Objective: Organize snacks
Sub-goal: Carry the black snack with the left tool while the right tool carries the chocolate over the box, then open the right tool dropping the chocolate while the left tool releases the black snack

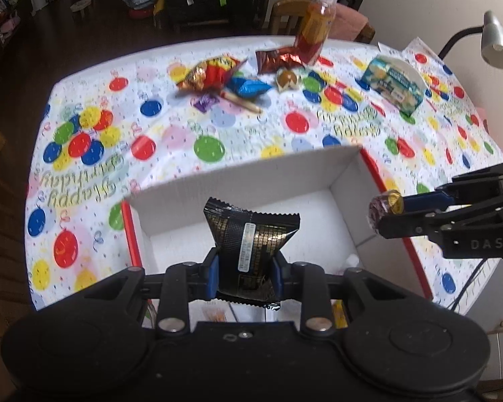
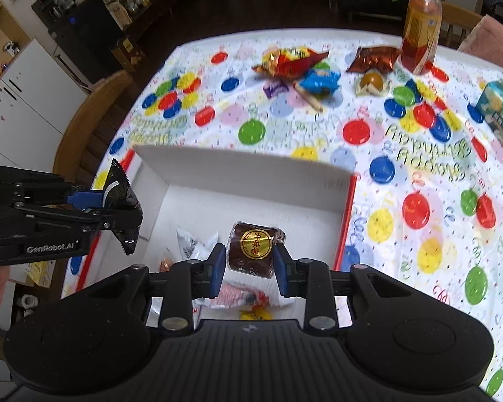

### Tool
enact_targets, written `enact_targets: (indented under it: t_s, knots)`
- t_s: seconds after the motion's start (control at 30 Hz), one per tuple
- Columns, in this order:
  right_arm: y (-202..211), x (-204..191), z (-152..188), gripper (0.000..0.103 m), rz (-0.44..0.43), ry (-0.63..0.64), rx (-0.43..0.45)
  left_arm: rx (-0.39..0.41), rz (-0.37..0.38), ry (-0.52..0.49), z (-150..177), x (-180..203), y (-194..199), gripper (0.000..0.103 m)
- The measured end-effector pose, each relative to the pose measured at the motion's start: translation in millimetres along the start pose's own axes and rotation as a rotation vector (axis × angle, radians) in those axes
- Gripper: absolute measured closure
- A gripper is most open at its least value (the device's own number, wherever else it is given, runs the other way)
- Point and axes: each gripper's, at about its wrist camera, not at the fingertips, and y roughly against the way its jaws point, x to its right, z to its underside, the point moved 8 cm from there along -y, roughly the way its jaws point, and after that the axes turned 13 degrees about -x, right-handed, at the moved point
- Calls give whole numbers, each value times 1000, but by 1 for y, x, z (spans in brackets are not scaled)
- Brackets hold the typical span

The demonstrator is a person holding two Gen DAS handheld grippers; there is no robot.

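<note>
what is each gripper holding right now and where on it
Left gripper pinches the black snack packet near its lower end. Right gripper clamps the brown roll across its sides.

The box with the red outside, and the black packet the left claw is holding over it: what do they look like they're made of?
The box looks like corrugated cardboard: matte white inside, thin straight walls with a faintly ribbed face, red outer skin. The black packet, pinched in the left claw, looks like glossy plastic or foil film: it creases, catches light, and has zigzag-cut sealed ends. Foil lining can't be confirmed.
</note>
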Motion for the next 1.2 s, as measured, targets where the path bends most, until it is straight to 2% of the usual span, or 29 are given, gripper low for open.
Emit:
enact_targets:
  t_s: [0.2, 0.53, 0.77, 1.2]
  knots:
    - [-31, 1, 4, 73, 21, -15, -32, -36, -26, -20, 10, 5, -21, 75]
    - [-77, 4, 0, 73, 42, -30, -84, -73, -104, -14, -8, -6, -61, 75]
    - [-102, 9, 1, 73, 51, -35, -129, -122, -114, -12, -12, -10, -84, 75]
    - [-119, 9, 3, 73, 58, -38, -173, -119, -122, -2, -9, -8, -87, 75]
